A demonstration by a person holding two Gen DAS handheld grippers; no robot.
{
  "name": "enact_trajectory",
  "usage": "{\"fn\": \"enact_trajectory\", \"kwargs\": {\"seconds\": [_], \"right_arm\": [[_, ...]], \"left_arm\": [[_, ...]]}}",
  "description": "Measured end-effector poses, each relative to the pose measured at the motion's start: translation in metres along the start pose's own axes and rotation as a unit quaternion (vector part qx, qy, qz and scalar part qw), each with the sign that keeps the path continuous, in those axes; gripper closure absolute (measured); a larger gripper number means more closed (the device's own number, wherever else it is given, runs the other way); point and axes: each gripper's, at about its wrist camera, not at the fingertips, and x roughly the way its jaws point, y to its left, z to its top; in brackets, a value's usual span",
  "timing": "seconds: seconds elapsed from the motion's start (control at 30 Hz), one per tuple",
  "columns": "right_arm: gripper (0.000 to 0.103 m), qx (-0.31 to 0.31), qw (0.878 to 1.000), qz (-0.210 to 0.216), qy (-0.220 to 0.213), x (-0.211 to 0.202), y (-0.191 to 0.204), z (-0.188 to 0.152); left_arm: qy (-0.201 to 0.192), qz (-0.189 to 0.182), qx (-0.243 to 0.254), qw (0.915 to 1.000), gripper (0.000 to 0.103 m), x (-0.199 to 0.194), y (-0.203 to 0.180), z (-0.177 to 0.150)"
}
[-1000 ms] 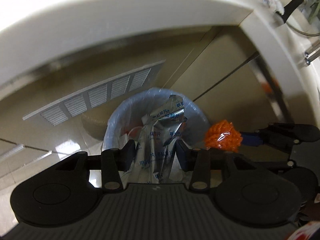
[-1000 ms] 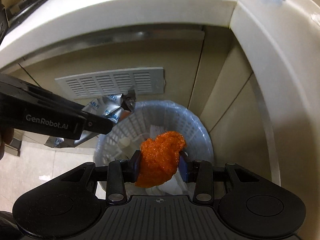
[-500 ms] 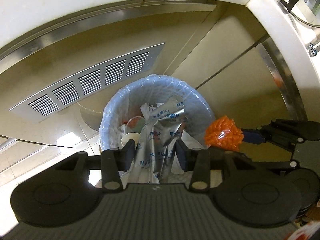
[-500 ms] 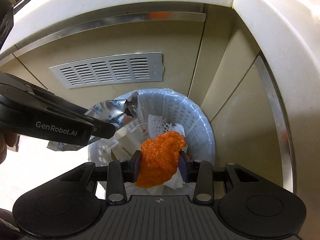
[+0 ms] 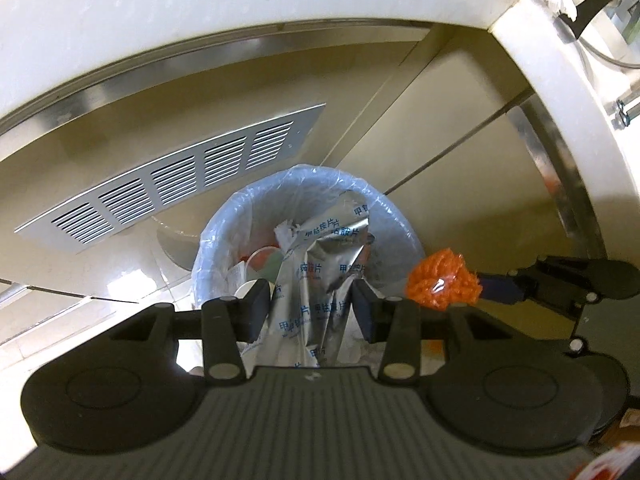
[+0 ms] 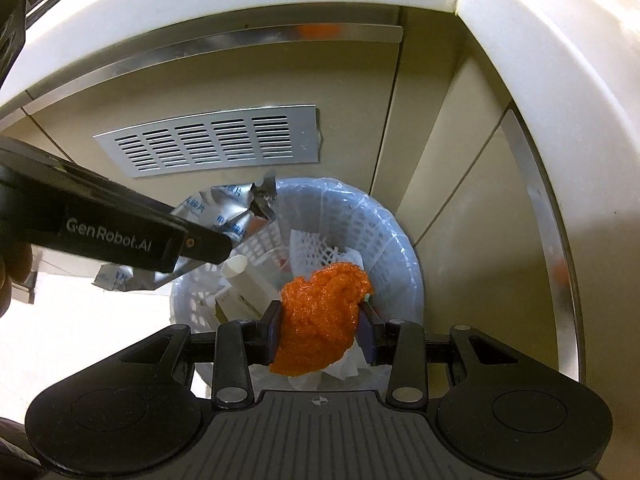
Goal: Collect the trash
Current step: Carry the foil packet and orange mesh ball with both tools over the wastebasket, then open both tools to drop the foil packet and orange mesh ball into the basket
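Observation:
My left gripper (image 5: 310,312) is shut on a crumpled silver foil wrapper (image 5: 320,276) with blue print, held over the open top of a white mesh trash bin (image 5: 224,232) lined with a clear bag. My right gripper (image 6: 320,332) is shut on an orange crumpled plastic wrapper (image 6: 320,320), held above the same bin (image 6: 400,248). In the left wrist view the orange wrapper (image 5: 442,280) and right gripper show at the bin's right. In the right wrist view the left gripper (image 6: 208,246) and foil wrapper (image 6: 224,216) hang over the bin's left rim. The bin holds paper, netting and a cup.
The bin stands on the floor in a corner under a white countertop (image 6: 200,36). A metal vent grille (image 6: 212,144) is set in the beige cabinet panel behind it. A tap handle (image 5: 592,4) shows on the counter at the top right.
Both grippers have moved lower and closer over the bin, still holding their wrappers. More of the bin's inside shows now.

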Motion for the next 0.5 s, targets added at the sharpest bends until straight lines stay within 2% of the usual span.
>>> {"fn": "enact_trajectory", "kwargs": {"seconds": [0.13,0.5], "right_arm": [[0.064,0.003,1.000,-0.002,0.001,0.001,-0.002,0.000],[0.064,0.003,1.000,0.004,-0.010,0.000,-0.002,0.003]], "left_arm": [[-0.007,0.003,-0.007,0.9999,0.055,-0.001,0.000,0.001],[0.000,0.024,-0.025,0.9994,0.055,-0.005,0.016,-0.009]]}}
